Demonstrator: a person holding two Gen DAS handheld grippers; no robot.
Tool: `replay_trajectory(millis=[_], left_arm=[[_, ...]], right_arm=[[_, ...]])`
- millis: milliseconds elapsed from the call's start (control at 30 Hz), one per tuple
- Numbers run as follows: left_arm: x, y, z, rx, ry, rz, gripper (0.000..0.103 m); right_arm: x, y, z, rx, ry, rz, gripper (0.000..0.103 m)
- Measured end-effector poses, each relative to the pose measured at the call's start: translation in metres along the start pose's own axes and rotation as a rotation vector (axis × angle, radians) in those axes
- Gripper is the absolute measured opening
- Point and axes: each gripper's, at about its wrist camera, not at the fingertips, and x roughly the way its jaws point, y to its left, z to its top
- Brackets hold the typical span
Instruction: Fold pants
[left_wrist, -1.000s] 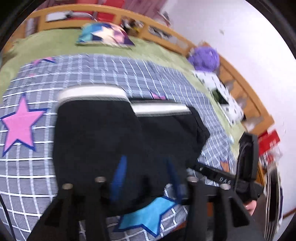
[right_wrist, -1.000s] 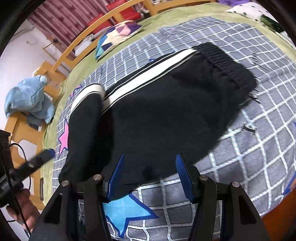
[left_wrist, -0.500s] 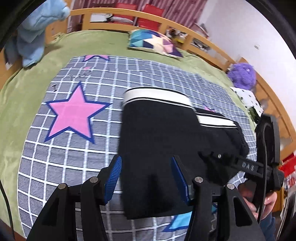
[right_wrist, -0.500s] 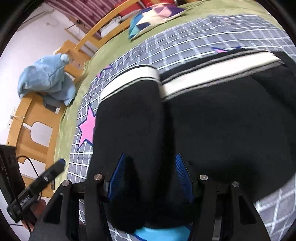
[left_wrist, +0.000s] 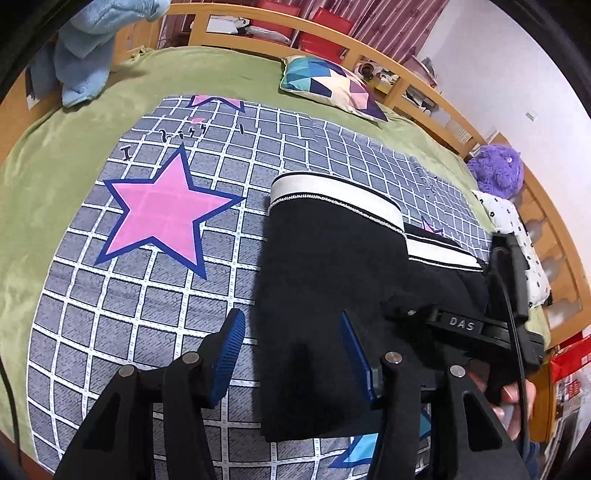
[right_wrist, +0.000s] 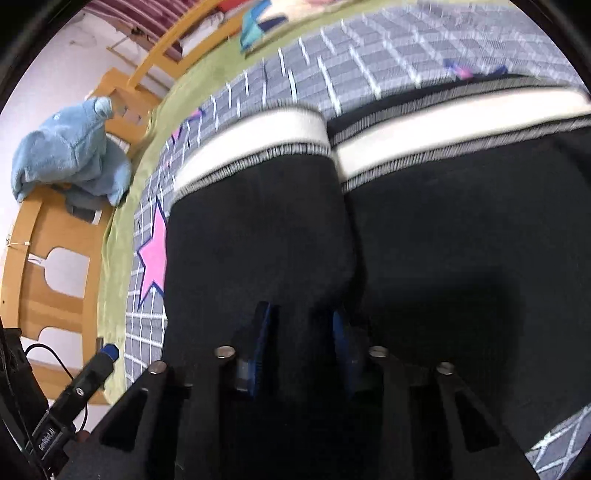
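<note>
1. Jaws: the left gripper stands wide open with nothing between its blue pads, above the near left edge of the pants. The right gripper has its pads drawn in close with black pants fabric bunched between them; it appears clamped on that fabric.
2. Change against the view half a second ago: the left camera shows more bedspread to the left of the garment, and the pink star sits larger and nearer centre. The right camera is closer to the cloth; black fabric fills most of its frame, and its pads have narrowed.
3. Location of the pants: lying on the grey checked bedspread, one leg folded over the other, white stripe along the far edge.
4. Surroundings: patterned pillow on the green sheet at the head of the bed; blue garment draped on the wooden bed frame; purple plush toy at the right rail.
5. Obstruction: in the left view the right gripper body and cable cross the right part of the pants.
6. Pose: both grippers point forward across the bed, angled down toward the cloth; fingers of the right hand wrap the handle.
</note>
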Motion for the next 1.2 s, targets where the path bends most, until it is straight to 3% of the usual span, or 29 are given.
replay_trajectory(millis=[67,133,200,367,467,533,633,800,900,1000,1100,1200], left_arm=[[0.002,0.001,0.001,-0.003,0.01,-0.01,0.05],[0.002,0.003,0.001,-0.008,0.011,-0.004,0.05],[0.001,0.004,0.002,-0.018,-0.001,0.0,0.05],[0.001,0.005,0.003,-0.021,-0.02,0.033,0.05],[0.003,0.004,0.004,-0.017,-0.025,0.084,0.05],[0.006,0.005,0.004,-0.023,-0.01,0.096,0.05],[0.01,0.003,0.005,-0.024,0.001,0.106,0.05],[0.015,-0.017,0.002,0.056,0.012,0.133,0.05],[0.014,-0.024,-0.001,0.075,0.014,0.134,0.05],[0.012,-0.033,-0.003,0.109,0.0,0.145,0.05],[0.01,-0.041,-0.005,0.156,-0.002,0.164,0.05],[0.004,-0.043,-0.006,0.178,-0.021,0.186,0.05]], right_arm=[[0.006,-0.007,0.001,0.033,0.024,0.022,0.044],[0.0,-0.009,0.0,0.057,-0.003,0.071,0.014],[-0.014,-0.005,-0.001,0.037,-0.047,0.112,0.011],[-0.077,0.017,0.002,-0.051,-0.23,0.157,0.009],[-0.109,0.02,0.013,-0.115,-0.274,0.156,0.009],[-0.138,0.016,0.021,-0.176,-0.304,0.091,0.009],[-0.172,-0.008,0.031,-0.218,-0.328,0.019,0.009],[-0.209,-0.07,0.042,-0.246,-0.356,-0.133,0.009],[-0.202,-0.119,0.049,-0.242,-0.32,-0.241,0.009],[-0.17,-0.178,0.049,-0.16,-0.24,-0.311,0.009],[-0.165,-0.202,0.041,-0.122,-0.298,-0.242,0.009],[-0.191,-0.2,0.033,-0.08,-0.413,-0.127,0.009]])
